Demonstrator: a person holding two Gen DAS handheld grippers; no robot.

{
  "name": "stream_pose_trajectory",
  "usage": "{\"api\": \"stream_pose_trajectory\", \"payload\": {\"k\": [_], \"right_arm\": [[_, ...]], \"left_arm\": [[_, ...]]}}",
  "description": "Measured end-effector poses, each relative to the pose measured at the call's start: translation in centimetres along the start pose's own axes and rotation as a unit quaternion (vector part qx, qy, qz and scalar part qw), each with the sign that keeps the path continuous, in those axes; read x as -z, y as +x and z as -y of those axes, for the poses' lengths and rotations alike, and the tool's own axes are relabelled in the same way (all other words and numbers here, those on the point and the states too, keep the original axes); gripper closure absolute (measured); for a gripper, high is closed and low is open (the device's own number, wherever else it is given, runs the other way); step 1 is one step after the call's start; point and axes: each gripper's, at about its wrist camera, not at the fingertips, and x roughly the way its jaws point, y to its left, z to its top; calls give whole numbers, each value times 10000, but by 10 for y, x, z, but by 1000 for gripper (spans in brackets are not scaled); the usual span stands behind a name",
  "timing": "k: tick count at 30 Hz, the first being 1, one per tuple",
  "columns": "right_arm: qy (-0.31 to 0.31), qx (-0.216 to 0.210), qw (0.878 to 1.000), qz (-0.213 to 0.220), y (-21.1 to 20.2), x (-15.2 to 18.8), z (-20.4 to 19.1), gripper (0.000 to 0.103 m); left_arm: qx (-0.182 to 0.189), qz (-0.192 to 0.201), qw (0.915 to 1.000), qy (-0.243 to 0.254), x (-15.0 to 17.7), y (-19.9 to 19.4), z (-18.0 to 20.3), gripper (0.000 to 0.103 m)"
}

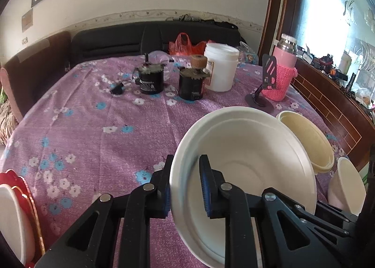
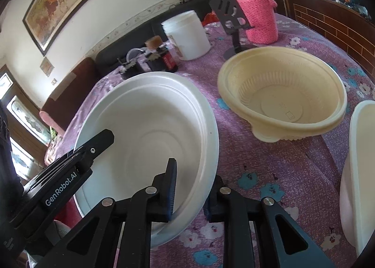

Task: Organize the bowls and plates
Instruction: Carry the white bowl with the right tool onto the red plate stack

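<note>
A large white bowl (image 1: 243,150) is tilted above the purple flowered tablecloth (image 1: 98,127). My left gripper (image 1: 186,188) has one finger inside and one outside its left rim and is shut on it. My right gripper (image 2: 192,188) straddles the same white bowl (image 2: 150,127) at its right rim and is shut on it. A cream ribbed bowl (image 2: 283,96) stands upright on the cloth to the right; it also shows in the left wrist view (image 1: 309,141). Another white bowl (image 1: 346,183) lies at the right edge, seen too in the right wrist view (image 2: 358,174).
A red and white plate (image 1: 16,216) sits at the left table edge. Further back stand two black mugs (image 1: 150,80), a white tub (image 1: 220,68), a pink knitted bottle (image 1: 281,73) and a black phone stand (image 1: 262,94). A dark sofa (image 1: 140,38) lies behind.
</note>
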Motion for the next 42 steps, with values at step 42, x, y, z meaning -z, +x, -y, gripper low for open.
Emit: {"api": "stream_pose_trajectory", "payload": {"k": [42], "right_arm": [[-2514, -1145, 9577, -804, 11, 90, -292, 82]], "left_arm": [[-1443, 422, 9559, -2525, 84, -169, -261, 83]]}}
